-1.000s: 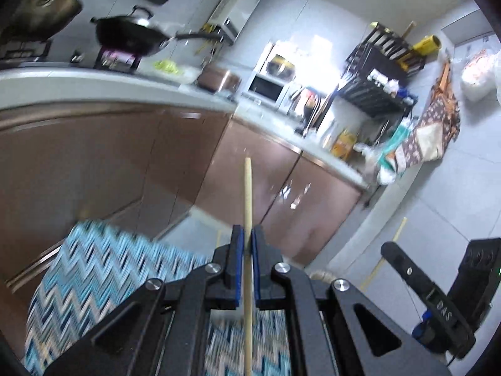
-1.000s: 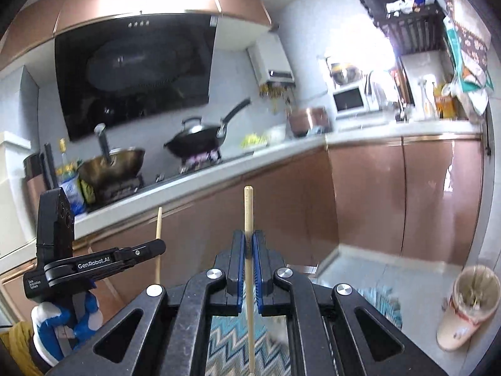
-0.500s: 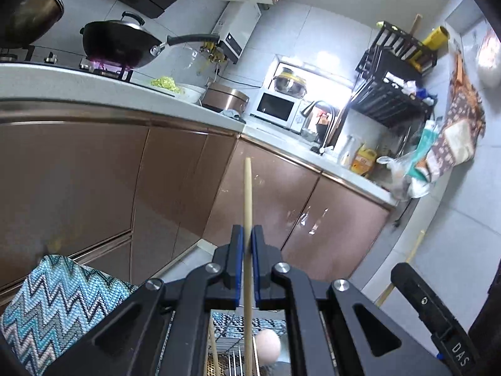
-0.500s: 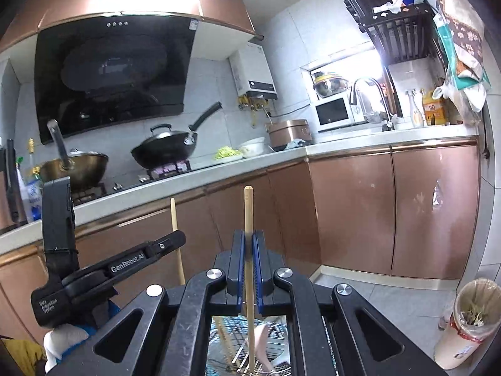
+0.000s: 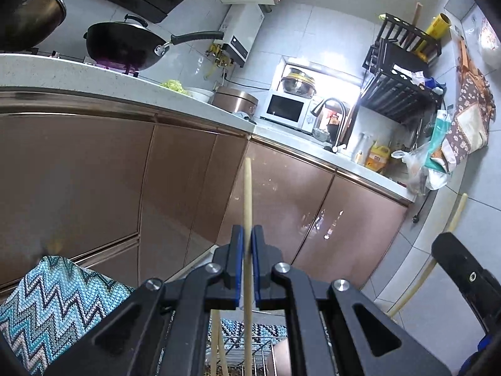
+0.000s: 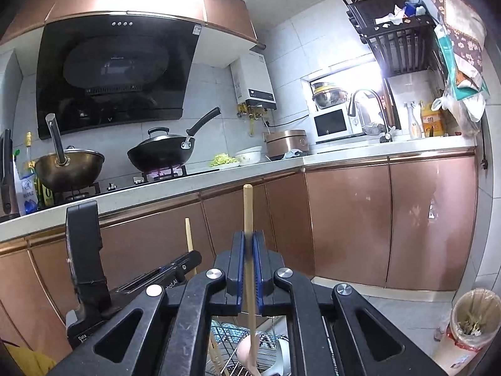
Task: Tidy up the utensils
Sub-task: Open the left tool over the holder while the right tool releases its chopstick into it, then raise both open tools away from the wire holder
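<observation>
Each hand-held gripper is clamped tight on one upright wooden stick: left hand-held gripper [image 5: 246, 263] on a chopstick [image 5: 247, 200], right hand-held gripper [image 6: 246, 263] on a spoon handle [image 6: 248, 216], likely for lowering into the wire rack [image 6: 233, 365] near below.

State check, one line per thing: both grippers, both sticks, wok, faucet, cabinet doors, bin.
left gripper: shut on a wooden stick
left wooden stick: upright, clamped between the pads
right gripper: shut on a wooden stick
right wooden stick: upright, clamped
wok: lidded, on a lit burner
faucet: no water visible
cabinet doors: closed
bin: lined, uncovered, some rubbish inside
</observation>
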The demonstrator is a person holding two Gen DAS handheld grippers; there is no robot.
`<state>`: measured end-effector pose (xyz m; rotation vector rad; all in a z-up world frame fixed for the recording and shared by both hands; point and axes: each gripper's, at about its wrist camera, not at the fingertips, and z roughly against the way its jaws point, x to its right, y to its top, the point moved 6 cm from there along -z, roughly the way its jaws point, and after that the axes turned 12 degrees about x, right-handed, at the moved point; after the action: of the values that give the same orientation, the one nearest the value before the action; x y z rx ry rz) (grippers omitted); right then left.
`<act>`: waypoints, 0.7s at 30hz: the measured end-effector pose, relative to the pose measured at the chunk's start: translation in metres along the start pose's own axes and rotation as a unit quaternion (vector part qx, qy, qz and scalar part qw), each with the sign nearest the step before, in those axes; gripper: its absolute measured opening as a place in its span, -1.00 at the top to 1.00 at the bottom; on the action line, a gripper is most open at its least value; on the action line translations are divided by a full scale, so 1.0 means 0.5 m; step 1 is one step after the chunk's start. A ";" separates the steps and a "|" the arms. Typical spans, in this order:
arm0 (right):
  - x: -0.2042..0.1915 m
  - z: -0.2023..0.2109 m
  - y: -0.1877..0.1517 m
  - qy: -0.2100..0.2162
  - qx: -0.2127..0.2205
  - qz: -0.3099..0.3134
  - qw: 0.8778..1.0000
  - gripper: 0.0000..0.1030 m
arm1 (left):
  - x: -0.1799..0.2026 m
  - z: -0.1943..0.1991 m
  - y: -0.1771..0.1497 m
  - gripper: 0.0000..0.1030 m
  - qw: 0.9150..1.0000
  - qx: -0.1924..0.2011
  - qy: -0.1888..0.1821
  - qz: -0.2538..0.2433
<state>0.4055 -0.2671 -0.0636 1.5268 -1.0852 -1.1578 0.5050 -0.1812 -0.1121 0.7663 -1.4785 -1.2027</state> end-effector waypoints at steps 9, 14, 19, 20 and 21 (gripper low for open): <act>0.008 -0.003 -0.059 -0.017 -0.029 0.010 0.999 0.88 | -0.020 0.001 -0.025 0.91 1.000 0.018 0.020 0.002; 0.013 0.004 -0.098 -0.025 -0.052 0.010 0.998 0.88 | -0.035 0.009 -0.052 0.80 1.000 0.009 0.026 0.003; 0.018 0.022 -0.106 -0.041 -0.061 0.010 0.997 0.32 | -0.047 0.045 -0.039 0.27 1.000 0.001 0.031 0.004; 0.018 0.028 -0.101 -0.043 -0.060 0.008 0.997 0.26 | -0.047 0.053 -0.029 0.24 0.999 0.002 0.032 0.002; 0.017 0.039 -0.092 -0.046 -0.058 0.008 0.997 0.20 | -0.049 0.067 -0.018 0.17 0.999 0.003 0.034 -0.002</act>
<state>0.3936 -0.2689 -0.1129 1.3839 -1.0699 -1.2684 0.4783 -0.1522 -0.1272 0.8075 -1.4267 -1.1654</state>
